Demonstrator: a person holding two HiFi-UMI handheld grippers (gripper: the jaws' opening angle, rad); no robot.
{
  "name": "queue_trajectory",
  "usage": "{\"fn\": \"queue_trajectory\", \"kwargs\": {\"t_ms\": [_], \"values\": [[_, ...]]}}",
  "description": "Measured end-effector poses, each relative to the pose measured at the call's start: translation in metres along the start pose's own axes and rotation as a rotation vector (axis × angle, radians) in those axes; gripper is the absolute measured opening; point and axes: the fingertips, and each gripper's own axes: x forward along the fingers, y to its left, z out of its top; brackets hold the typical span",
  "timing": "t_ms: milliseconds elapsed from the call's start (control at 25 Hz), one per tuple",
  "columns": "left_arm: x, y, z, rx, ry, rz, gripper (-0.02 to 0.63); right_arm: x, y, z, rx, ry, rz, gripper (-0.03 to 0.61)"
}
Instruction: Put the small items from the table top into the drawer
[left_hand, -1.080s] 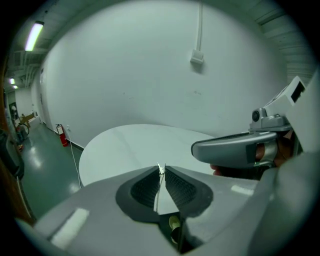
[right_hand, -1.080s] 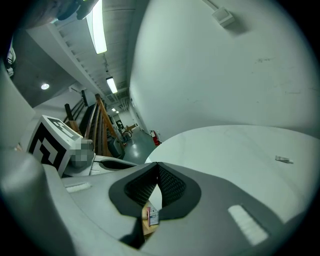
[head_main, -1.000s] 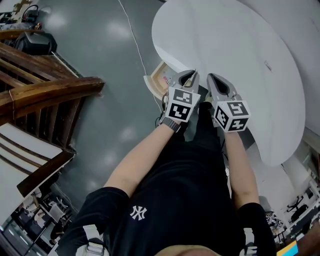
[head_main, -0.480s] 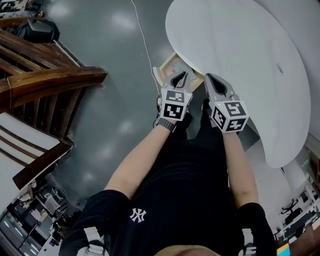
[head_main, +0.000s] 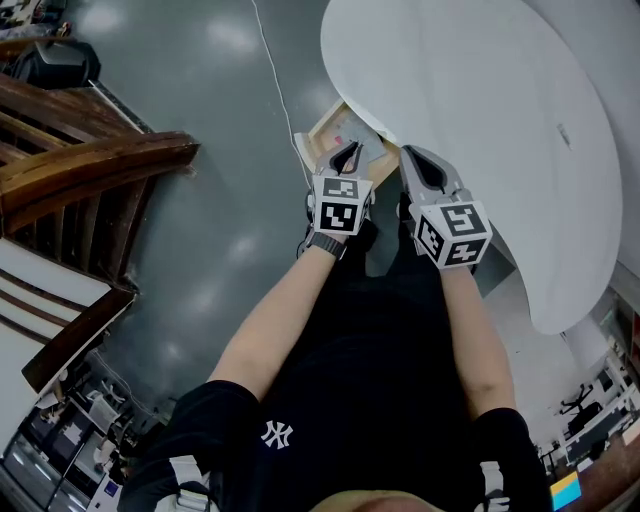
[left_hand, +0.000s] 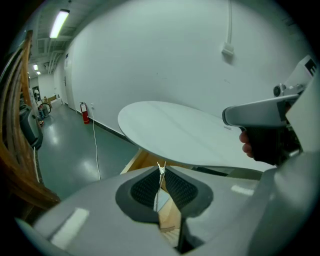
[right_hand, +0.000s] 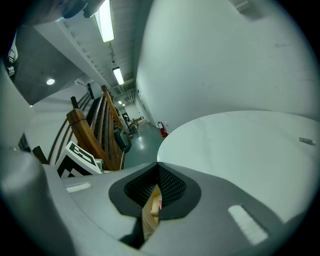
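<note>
A white oval table top (head_main: 470, 90) fills the upper right of the head view. Under its near edge a pale wooden drawer (head_main: 345, 130) stands pulled out, with something pinkish lying inside. My left gripper (head_main: 350, 148) hovers just above the drawer's front, its jaws closed tip to tip on nothing. My right gripper (head_main: 408, 155) is beside it at the table's rim, shut and empty too. In the left gripper view the left gripper (left_hand: 161, 169) points at the table (left_hand: 175, 132) and the drawer's wood (left_hand: 142, 161). In the right gripper view the right gripper (right_hand: 158, 167) faces the table (right_hand: 240, 155).
A dark wooden stair railing (head_main: 90, 170) runs along the left. A white cable (head_main: 275, 80) trails over the grey floor toward the drawer. A black bag (head_main: 50, 62) sits at the upper left. A white wall stands behind the table, with a red fire extinguisher (left_hand: 85, 114) at its foot.
More of the drawer now shows beyond the table's edge than a second ago. Both grippers sit slightly higher in the head view, still side by side and shut.
</note>
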Motion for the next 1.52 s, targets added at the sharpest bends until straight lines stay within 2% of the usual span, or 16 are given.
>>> {"fn": "queue_trajectory", "kwargs": {"t_ms": [440, 600, 760, 1280, 1520], "values": [[0.045, 0.013, -0.027, -0.045, 0.039, -0.008, 0.040, 0.022, -0.022, -0.013, 0.002, 0.004, -0.007, 0.025], [0.054, 0.014, -0.034, -0.055, 0.050, -0.015, 0.076, 0.024, -0.026, -0.016, 0.003, 0.005, -0.005, 0.025], [0.056, 0.014, -0.032, -0.060, 0.052, -0.008, 0.083, 0.024, -0.032, -0.015, 0.006, 0.009, -0.002, 0.025], [0.014, -0.006, 0.011, -0.018, 0.001, -0.022, 0.074, 0.002, -0.027, 0.011, 0.011, -0.022, -0.012, 0.025], [-0.007, -0.023, 0.045, 0.028, -0.044, -0.051, 0.040, -0.020, -0.027, 0.031, 0.007, -0.062, -0.048, 0.025]]}}
